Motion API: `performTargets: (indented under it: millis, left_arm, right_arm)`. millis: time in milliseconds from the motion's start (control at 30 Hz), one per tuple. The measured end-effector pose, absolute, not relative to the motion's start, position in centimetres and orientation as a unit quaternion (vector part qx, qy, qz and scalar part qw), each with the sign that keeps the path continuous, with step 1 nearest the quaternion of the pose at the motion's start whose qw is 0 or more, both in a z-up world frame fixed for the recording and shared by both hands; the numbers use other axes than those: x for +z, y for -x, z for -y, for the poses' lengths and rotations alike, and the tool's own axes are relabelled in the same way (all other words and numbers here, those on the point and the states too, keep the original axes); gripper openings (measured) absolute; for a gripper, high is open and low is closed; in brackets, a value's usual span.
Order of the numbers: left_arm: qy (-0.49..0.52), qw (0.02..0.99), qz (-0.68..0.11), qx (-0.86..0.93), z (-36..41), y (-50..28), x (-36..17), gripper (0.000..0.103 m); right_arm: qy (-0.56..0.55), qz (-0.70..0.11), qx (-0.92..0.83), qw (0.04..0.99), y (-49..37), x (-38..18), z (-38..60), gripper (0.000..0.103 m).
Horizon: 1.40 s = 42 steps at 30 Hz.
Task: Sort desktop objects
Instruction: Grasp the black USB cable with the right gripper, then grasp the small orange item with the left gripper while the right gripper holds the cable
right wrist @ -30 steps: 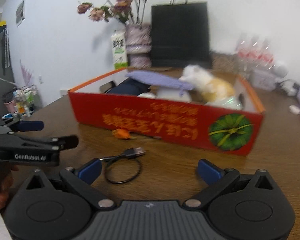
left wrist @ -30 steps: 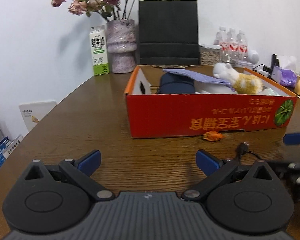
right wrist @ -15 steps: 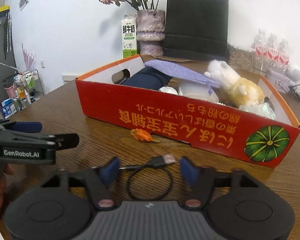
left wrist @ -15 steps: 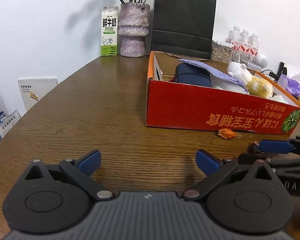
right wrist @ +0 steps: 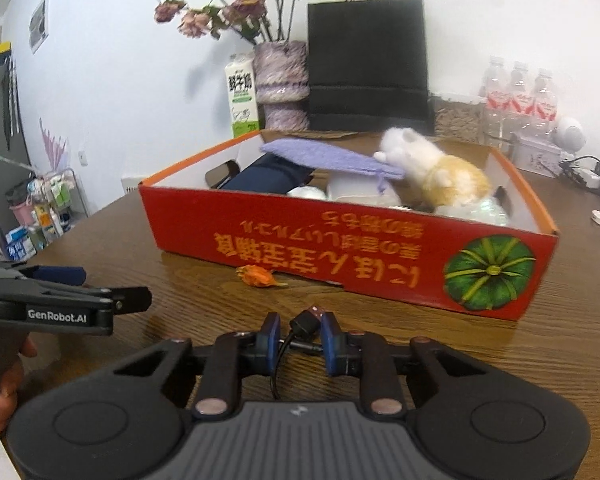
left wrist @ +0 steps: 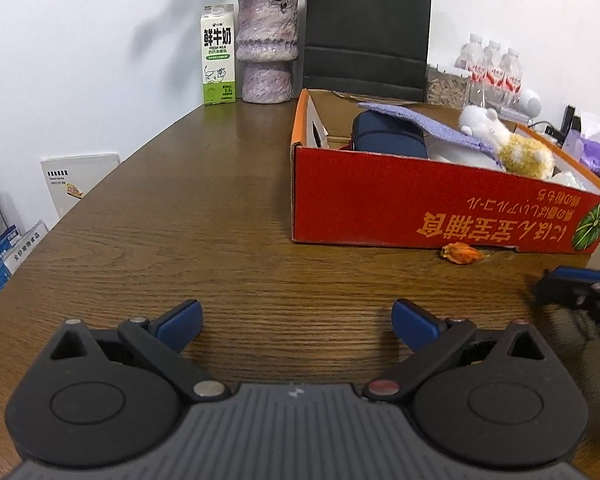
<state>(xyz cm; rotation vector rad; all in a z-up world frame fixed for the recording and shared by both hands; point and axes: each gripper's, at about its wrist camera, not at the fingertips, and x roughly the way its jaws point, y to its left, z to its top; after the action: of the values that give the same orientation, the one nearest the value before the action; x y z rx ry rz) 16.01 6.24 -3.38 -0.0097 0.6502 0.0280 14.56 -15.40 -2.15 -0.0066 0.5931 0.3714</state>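
Note:
My right gripper (right wrist: 300, 334) is shut on a black USB cable (right wrist: 305, 322), held just above the wooden table (right wrist: 559, 344) in front of the red cardboard box (right wrist: 339, 246). The box also shows in the left wrist view (left wrist: 439, 210) and holds a plush toy (right wrist: 435, 170), a purple cloth (right wrist: 323, 154) and a dark blue pouch (left wrist: 387, 140). An orange dried flower (right wrist: 258, 276) lies on the table beside the box front. My left gripper (left wrist: 296, 320) is open and empty over bare table, left of the box. It shows at the left of the right wrist view (right wrist: 72, 300).
A milk carton (left wrist: 218, 56), a purple vase with dried flowers (left wrist: 266, 52) and a black paper bag (left wrist: 365, 32) stand at the back. Water bottles (left wrist: 491, 68) and small items crowd the back right. The table edge curves along the left.
My right gripper has closed on the USB cable and lifted it off the table. My left gripper has drifted left and stayed open.

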Motion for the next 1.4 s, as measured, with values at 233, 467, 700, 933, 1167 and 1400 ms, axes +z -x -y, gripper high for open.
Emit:
performTargets:
  millis: [233, 467, 700, 933, 1167, 1400]
  left_arm:
    - [0.011, 0.948, -0.319, -0.002, -4.3, -16.7, -3.1, 0.103]
    - [-0.005, 0.949, -0.314, -0.02, 0.3, -19.0, -2.4, 0.103]
    - [-0.019, 0.942, -0.334, -0.008, 3.6, -21.2, -3.0, 0.089]
    - [-0.014, 0.943, -0.332, -0.013, 4.5, -21.3, -2.8, 0.048]
    - [-0.018, 0.944, -0.329, -0.029, 4.7, -20.8, -2.7, 0.023]
    - [-0.008, 0.946, -0.32, -0.049, 4.1, -19.5, -2.5, 0.015]
  right_arm:
    - [-0.013, -0.275, 0.162, 0.948, -14.5, -2.0, 18.3, 0.02]
    - [-0.024, -0.266, 0.141, 0.953, -14.7, -1.9, 21.1, 0.02]
    - [-0.039, -0.262, 0.13, 0.956, -14.8, -1.9, 22.8, 0.02]
    - [-0.041, -0.256, 0.132, 0.957, -14.7, -1.9, 22.9, 0.02]
    - [-0.042, -0.257, 0.131, 0.957, -14.9, -1.9, 22.8, 0.02]
    - [-0.038, -0.256, 0.133, 0.957, -14.5, -1.7, 22.4, 0.02]
